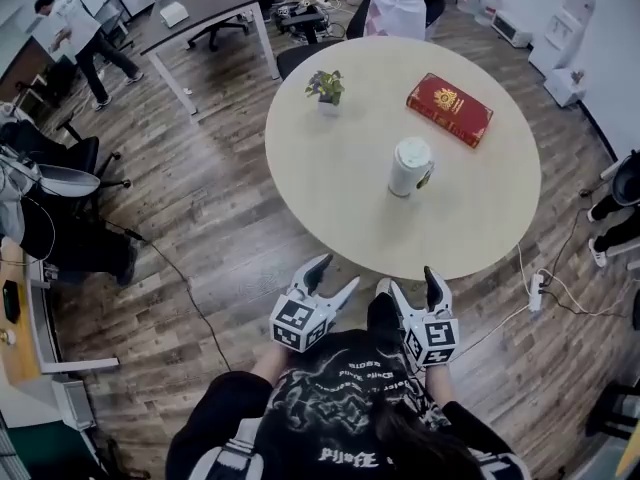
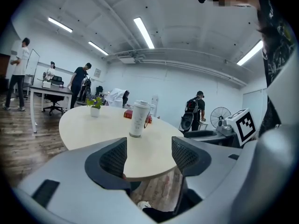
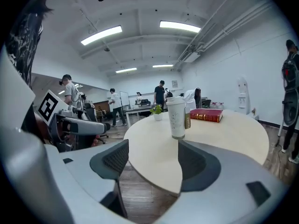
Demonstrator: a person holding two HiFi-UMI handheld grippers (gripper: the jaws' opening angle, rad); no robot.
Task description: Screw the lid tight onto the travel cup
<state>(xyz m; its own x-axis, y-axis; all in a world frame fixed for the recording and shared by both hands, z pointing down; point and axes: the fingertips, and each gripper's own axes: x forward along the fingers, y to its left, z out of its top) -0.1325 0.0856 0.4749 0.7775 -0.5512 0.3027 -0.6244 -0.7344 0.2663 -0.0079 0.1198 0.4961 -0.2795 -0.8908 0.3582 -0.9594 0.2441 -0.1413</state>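
Observation:
The white travel cup point(image 1: 410, 166) stands upright near the middle of the round beige table point(image 1: 340, 158), with its lid point(image 1: 412, 152) sitting on top. Both grippers hang close to my body, short of the table's near edge and well apart from the cup. My left gripper point(image 1: 337, 273) is open with nothing between its fingers. My right gripper point(image 1: 408, 280) is open and empty as well. In the left gripper view the cup point(image 2: 139, 119) shows beyond the open gripper point(image 2: 149, 155). In the right gripper view the cup point(image 3: 176, 117) stands beyond the spread gripper point(image 3: 147, 160).
A red book point(image 1: 449, 109) lies on the table's far right and a small potted plant point(image 1: 325, 88) stands at its far edge. A power strip point(image 1: 536, 291) with cables lies on the wooden floor at right. Desks, office chairs and several people are around the room.

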